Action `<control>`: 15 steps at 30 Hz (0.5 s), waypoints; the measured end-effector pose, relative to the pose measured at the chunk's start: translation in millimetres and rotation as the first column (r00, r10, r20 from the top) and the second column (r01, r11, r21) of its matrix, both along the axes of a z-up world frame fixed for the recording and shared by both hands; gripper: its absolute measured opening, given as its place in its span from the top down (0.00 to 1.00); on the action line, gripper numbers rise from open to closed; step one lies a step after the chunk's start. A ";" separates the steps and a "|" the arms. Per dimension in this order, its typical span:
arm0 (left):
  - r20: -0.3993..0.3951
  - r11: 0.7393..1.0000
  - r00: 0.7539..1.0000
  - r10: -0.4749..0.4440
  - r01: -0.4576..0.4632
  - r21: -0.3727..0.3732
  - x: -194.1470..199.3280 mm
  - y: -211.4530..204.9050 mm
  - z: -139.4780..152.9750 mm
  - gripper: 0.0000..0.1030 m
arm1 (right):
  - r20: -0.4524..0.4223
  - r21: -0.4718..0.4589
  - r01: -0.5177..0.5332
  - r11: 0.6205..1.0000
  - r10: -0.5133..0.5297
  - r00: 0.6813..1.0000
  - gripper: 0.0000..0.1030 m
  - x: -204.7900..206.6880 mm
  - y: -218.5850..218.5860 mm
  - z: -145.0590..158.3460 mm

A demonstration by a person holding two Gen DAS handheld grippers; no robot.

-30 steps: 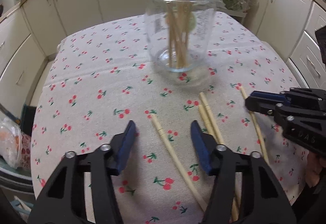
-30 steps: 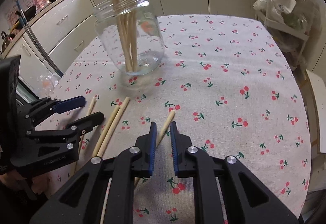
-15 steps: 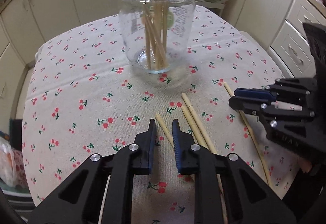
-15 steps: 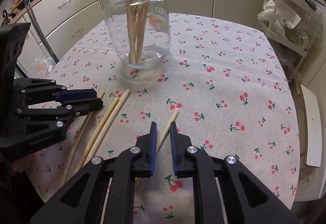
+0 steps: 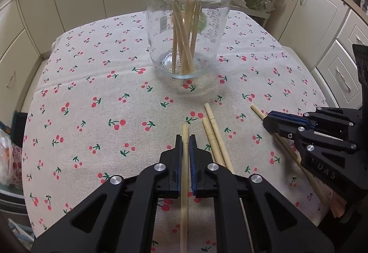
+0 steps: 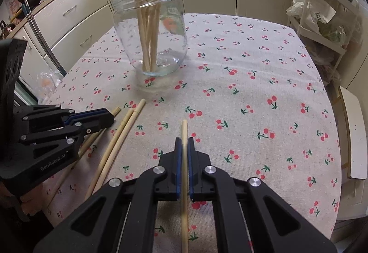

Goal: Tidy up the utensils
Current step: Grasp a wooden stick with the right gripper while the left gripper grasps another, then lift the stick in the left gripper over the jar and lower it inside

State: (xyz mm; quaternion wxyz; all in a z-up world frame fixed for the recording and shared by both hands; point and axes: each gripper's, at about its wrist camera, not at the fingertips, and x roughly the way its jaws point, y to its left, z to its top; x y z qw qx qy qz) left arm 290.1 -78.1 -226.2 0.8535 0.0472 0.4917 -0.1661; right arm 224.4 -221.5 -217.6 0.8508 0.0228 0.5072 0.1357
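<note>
- Left gripper (image 5: 185, 146): jaws have just closed onto one chopstick (image 5: 184, 174), stick running lengthwise btwn the pads, tip poking out just ahead.
- Right gripper (image 6: 184, 146): jaws have just nipped in the last bit, clamped on its own chopstick (image 6: 184, 174), same lengthwise hold, tip just past the fingertips.
- Beside the left gripper, on its right: a loose pair (image 5: 215, 135) lying together on the tablecloth (image 5: 96, 82), not yet picked. They sit btwn the two grippers.
- Ahead of both, well apart: glass jar (image 5: 186, 34) upright, several sticks already standing in it, leaning across the mouth.
- Step in hand, as I read it: lift both sticks & carry to jar.
- To do it well: lift straight up first so the held sticks don't drag the pair; tilt tips down before the rim; go one hand at a time — mouth is crowded, two grippers likely clash.
- Risk: lengthwise hold may let a stick slide thru the pads; keep squeeze on till the tip is inside.
</note>
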 end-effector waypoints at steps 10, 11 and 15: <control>0.010 1.000 1.000 -0.019 0.019 -0.001 -4.7 -12.0 0.1 0.67 | 0.007 -0.020 -0.013 1.000 0.013 1.000 0.94 -0.2 1.7 -1.3; 0.012 1.000 1.000 -0.020 0.020 -0.001 -5.0 -12.5 0.1 0.66 | 0.008 -0.022 -0.017 1.000 0.018 1.000 0.94 -0.2 2.0 -1.3; 0.013 1.000 1.000 -0.022 0.022 -0.006 -5.0 -12.4 0.0 0.64 | 0.019 -0.040 -0.028 0.999 0.029 0.999 0.94 -1.3 5.0 -1.2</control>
